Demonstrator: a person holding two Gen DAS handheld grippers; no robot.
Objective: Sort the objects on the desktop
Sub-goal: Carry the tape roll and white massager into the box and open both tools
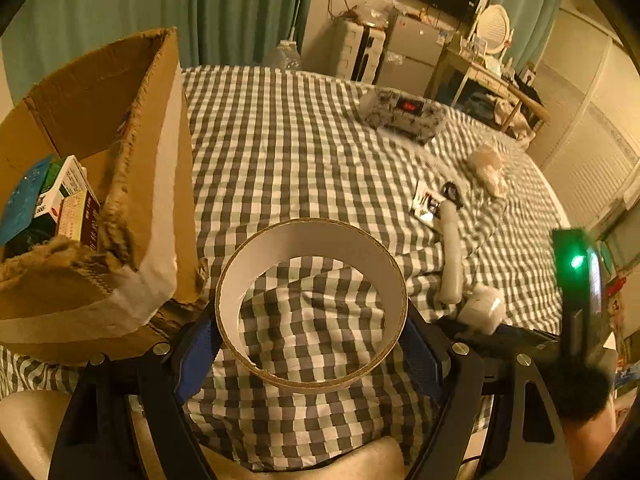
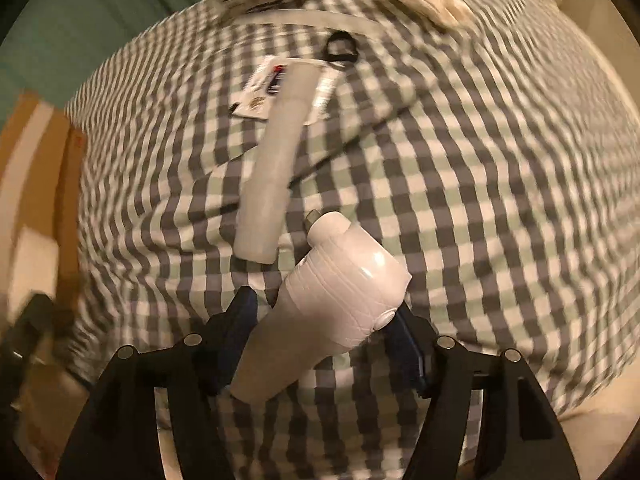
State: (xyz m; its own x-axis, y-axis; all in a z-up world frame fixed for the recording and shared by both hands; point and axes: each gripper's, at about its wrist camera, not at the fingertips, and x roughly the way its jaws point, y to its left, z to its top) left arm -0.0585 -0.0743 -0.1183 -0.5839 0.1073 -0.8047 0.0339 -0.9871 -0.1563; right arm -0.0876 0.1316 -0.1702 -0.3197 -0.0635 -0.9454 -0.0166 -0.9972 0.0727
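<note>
Left gripper (image 1: 311,346) around tape ring (image 1: 311,384); right gripper's (image 2: 320,344) white device (image 2: 340,296) elsewhere.

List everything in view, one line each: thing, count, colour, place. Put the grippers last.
tape ring: one, brown with a white inside, between the left gripper's fingers.
cardboard box: one, brown, left side of the bed, holding small packages.
white bottle: one, white, in the right gripper.
long tube: one, pale, lying on the checked bedspread.
patterned box: one, grey with a red spot, far side of the bed.
left gripper: one, black with blue pads, shut on the ring.
right gripper: one, black with blue pads, shut on the bottle.
</note>
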